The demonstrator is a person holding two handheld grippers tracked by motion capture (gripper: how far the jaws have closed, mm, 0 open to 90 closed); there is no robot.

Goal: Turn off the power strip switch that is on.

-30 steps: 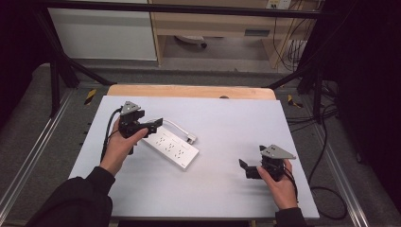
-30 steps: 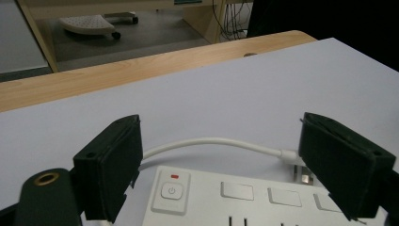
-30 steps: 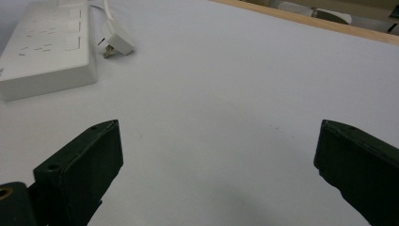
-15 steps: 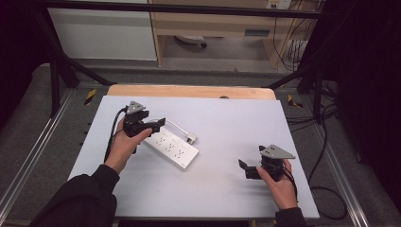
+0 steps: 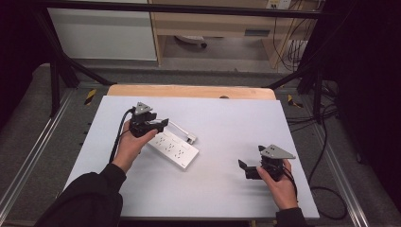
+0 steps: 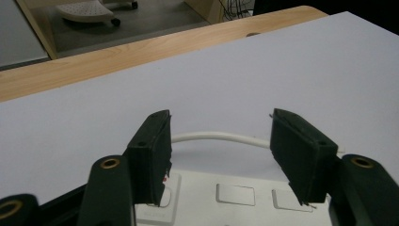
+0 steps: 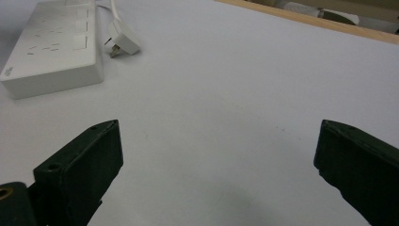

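A white power strip lies slantwise left of the table's middle, its short white cord ending in a plug. My left gripper hovers over the strip's far left end, open, with the cord showing between its jaws and the strip just below. My right gripper rests low near the front right, open wide with nothing between its jaws. In the right gripper view the strip and plug lie far off at the upper left.
The table has a white top with a wooden strip along its far edge. Metal frame rails run down both sides. Cables hang off the right side. A cabinet stands on the floor behind.
My left gripper has moved right and slightly forward, coming over the strip's end near the cord. The right gripper has stayed put.
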